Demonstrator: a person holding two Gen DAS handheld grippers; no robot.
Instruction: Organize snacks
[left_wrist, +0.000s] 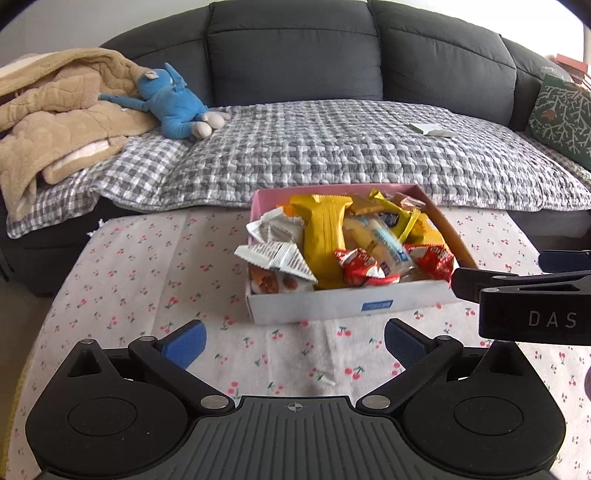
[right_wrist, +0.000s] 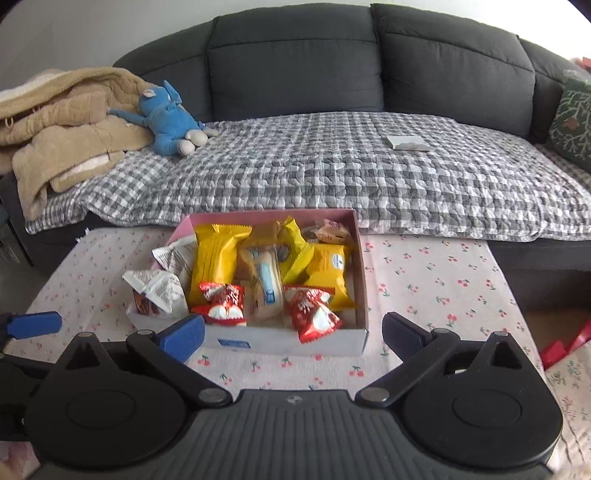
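You are holding both tools low over the table's (right_wrist: 443, 280) near edge, empty. Left gripper (left_wrist: 293, 341): jaws spread wide, nothing between them. Right gripper (right_wrist: 293, 334): likewise gaping, its left finger sitting just in front of the box's near wall.

The box (right_wrist: 295, 341) is standing toward the table's far edge, snacks (right_wrist: 258, 273) heaped inside; silver wrappers (right_wrist: 159, 284) are spilling over its left wall, likely from overfilling. Whether sorting is ending or starting, I cannot tell.

Beyond, the sofa (right_wrist: 295, 74) is carrying a blue plush (right_wrist: 166, 125).
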